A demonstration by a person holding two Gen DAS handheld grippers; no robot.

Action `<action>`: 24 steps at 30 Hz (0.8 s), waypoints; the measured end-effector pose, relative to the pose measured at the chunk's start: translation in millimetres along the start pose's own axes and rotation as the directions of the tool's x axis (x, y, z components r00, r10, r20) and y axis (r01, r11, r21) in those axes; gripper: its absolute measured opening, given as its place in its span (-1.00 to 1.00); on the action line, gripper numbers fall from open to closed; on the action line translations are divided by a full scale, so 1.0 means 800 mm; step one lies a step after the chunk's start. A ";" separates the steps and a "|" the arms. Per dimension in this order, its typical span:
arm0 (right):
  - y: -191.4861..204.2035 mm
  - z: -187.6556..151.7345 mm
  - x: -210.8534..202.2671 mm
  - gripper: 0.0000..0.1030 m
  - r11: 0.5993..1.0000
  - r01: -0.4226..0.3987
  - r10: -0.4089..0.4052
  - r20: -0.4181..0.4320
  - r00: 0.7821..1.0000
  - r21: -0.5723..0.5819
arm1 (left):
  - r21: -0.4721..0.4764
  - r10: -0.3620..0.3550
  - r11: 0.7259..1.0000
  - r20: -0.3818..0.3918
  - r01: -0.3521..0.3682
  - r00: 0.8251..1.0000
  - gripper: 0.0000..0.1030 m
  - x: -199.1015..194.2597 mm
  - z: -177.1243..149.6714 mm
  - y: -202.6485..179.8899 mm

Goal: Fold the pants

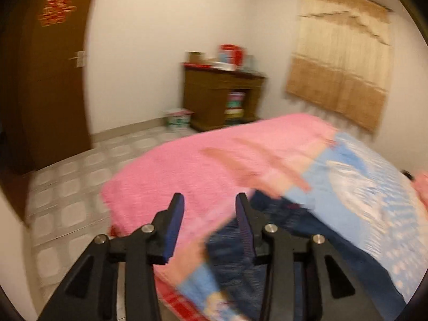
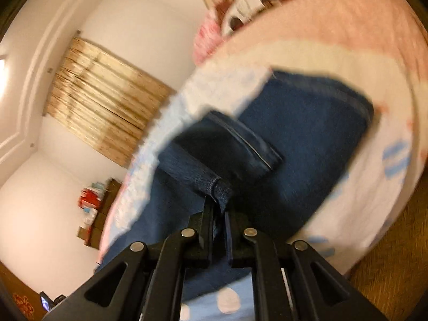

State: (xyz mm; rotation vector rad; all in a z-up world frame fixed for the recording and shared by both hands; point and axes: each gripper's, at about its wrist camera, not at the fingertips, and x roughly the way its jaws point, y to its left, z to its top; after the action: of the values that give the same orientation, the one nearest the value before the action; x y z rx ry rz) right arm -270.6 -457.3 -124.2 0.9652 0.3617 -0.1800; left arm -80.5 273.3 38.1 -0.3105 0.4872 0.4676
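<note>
Dark blue denim pants (image 2: 307, 139) lie on a bed with a pink, white and light blue blanket (image 2: 361, 67). My right gripper (image 2: 220, 208) is shut on a folded edge of the pants and holds it raised above the rest of the cloth. In the left wrist view the pants (image 1: 267, 214) lie just right of and below my left gripper (image 1: 210, 203), which is open and empty above the pink blanket (image 1: 187, 160). Both views are blurred by motion.
A brown door (image 1: 50, 80) is at the left. A brown cabinet (image 1: 219, 96) with boxes on top stands against the far wall, a white box (image 1: 178, 119) beside it. A tan curtain (image 1: 339, 61) hangs at the right. Tiled floor (image 1: 75, 187) borders the bed.
</note>
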 end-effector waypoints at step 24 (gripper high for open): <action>-0.059 0.007 0.017 0.00 0.920 -0.127 0.165 -0.074 0.983 0.370 | 0.276 -0.077 0.948 -0.284 0.158 0.956 -0.08 0.093 -0.163 -0.188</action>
State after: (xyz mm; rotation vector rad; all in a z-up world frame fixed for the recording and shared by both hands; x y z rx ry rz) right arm -271.5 -488.4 -162.2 1.3686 0.3567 -0.0598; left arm 3.9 121.0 -83.7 -0.1123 0.7912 0.2286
